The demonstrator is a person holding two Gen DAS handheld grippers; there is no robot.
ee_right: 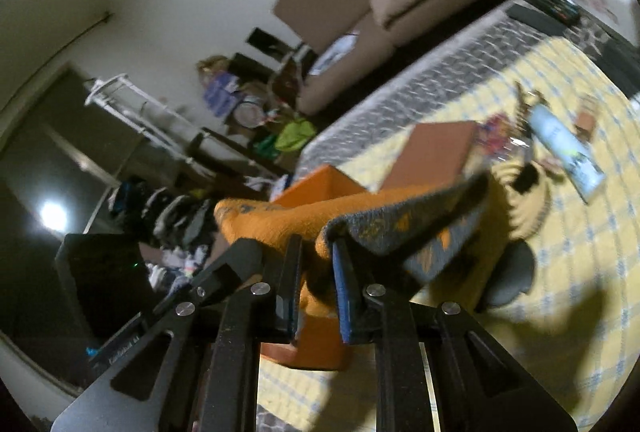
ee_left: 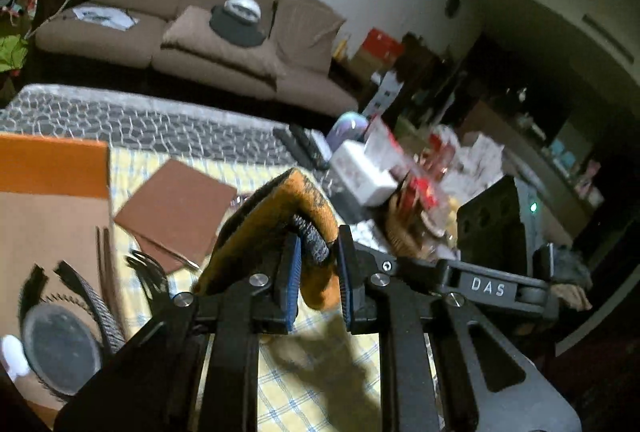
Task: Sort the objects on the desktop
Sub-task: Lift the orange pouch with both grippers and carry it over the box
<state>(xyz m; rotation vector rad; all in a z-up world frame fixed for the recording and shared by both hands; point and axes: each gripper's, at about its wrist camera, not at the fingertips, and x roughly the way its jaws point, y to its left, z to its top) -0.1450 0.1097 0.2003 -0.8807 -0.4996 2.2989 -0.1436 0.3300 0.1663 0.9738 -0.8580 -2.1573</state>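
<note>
- Left wrist view: the left gripper [ee_left: 316, 268] is seen with its jaws narrowed onto a fold of an orange and dark grey cloth [ee_left: 280, 228], which is held clear of the table [ee_left: 320, 372].
- The table is covered by a yellow checked cloth, with a grey pebble-patterned strip along its far edge.
- At the left edge an orange box [ee_left: 52, 167] is seen, with a round dark brush [ee_left: 60, 348] and black straps lying in it, so some sorting is judged to be done.
- Brown square boards [ee_left: 176, 207] lie just beside the box; a white packet [ee_left: 360, 171] and a blurred heap of red and white wrappers crowd the far right corner and are judged still unsorted.
- Beyond the table a brown sofa [ee_left: 192, 27] with a cushion and a dark cap is set against a pale wall bearing a framed picture; the room is dim.
- Right wrist view: the right gripper [ee_right: 316, 280] is likewise closed on the same cloth, its grey flap draped to the right.
- The orange box is seen behind the cloth, near the table's edge.
- A pale blue tube [ee_right: 564, 147], small coloured items and a dark rounded object [ee_right: 508, 276] remain on the table.
- A white rack, bags and clutter line the far wall.
- The cloth is judged to be mid-transfer; much is left.
</note>
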